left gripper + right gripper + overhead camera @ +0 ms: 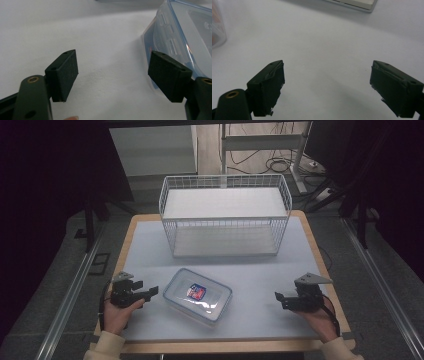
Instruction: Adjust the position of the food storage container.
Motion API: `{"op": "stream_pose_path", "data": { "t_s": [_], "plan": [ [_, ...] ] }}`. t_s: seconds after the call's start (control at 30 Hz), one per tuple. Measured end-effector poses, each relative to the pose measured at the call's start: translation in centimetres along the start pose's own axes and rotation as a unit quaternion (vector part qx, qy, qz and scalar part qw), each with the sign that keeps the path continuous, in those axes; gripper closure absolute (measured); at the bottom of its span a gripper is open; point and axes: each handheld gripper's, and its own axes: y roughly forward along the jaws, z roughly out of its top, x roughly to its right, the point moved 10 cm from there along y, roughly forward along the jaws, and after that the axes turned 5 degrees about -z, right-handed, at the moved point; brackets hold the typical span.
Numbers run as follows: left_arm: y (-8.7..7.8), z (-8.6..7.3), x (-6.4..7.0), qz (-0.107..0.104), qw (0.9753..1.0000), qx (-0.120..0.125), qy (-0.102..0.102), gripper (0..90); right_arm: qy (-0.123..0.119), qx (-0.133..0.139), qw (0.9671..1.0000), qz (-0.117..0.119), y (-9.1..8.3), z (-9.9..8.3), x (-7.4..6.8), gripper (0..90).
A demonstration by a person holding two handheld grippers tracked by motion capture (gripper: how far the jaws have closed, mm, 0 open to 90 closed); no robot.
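Clear plastic container (pixel 198 295) between both hands, left hand-held gripper (pixel 150 292) wide beside it (not touching), right hand-held gripper (pixel 279 299) wide, apart.

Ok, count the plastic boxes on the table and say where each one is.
1. The plastic box lies on the white table between the left gripper and right gripper, in front of the wire basket; nothing looks hidden.

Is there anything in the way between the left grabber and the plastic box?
Nothing visible. The left gripper is open just left of the plastic box, with bare white table between them.
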Motion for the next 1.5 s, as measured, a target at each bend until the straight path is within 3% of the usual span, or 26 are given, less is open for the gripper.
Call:
{"op": "stream_pose_path", "data": {
  "t_s": [0.27, 0.43, 0.63, 0.9, 1.13, 1.23, 1.3, 1.33, 1.37, 1.4, 1.5],
  "plan": [
    [0.0, 0.1, 0.5, -0.005, 0.9999, -0.007, 0.014, 24.2, 0.029, 0.009, 0.9995, 0.0, -0.6, 0.1, 1.1, 15.0],
    [-0.3, 0.3, 0.8, -0.009, 0.9998, -0.004, 0.016, 24.2, 0.021, 0.005, 0.9998, 0.001, -0.6, -0.1, 0.8, 15.1],
    [-1.3, 1.1, 1.5, -0.015, 0.9993, 0.005, 0.035, 25.5, 0.011, 0.002, 0.9999, 0.004, -0.5, -0.2, 0.4, 15.4],
    [-2.9, 1.5, 2.5, -0.039, 0.9983, 0.011, 0.041, 29.5, 0.007, -0.001, 1.0, 0.005, -0.3, -0.4, 0.3, 15.4],
    [-4.3, 1.4, 4.0, -0.059, 0.9964, 0.009, 0.06, 32.2, 0.009, -0.002, 0.9999, 0.005, -0.4, -0.5, 0.3, 15.7],
    [-4.8, 1.2, 4.8, -0.066, 0.9954, 0.005, 0.07, 39.6, 0.011, -0.003, 0.9999, 0.006, -0.3, -0.5, 0.3, 15.7],
    [-5.2, 1.1, 5.4, -0.071, 0.9945, 0.005, 0.077, 54.6, 0.011, -0.004, 0.9999, 0.006, -0.3, -0.6, 0.3, 15.7],
    [-5.4, 1.1, 5.7, -0.075, 0.994, 0.004, 0.079, 54.6, 0.011, -0.004, 0.9999, 0.006, -0.3, -0.6, 0.3, 15.7],
    [-5.5, 1.0, 6.0, -0.078, 0.9936, 0.002, 0.082, 66.4, 0.012, -0.005, 0.9999, 0.006, -0.2, -0.6, 0.2, 15.7],
    [-5.6, 0.9, 6.3, -0.083, 0.993, -0.001, 0.085, 66.4, 0.012, -0.005, 0.9999, 0.006, -0.2, -0.6, 0.2, 15.7],
    [-5.8, 0.5, 7.2, -0.095, 0.9912, -0.007, 0.092, 83.0, 0.011, -0.005, 0.9999, 0.006, -0.3, -0.6, 0.2, 15.7]
  ]
}}
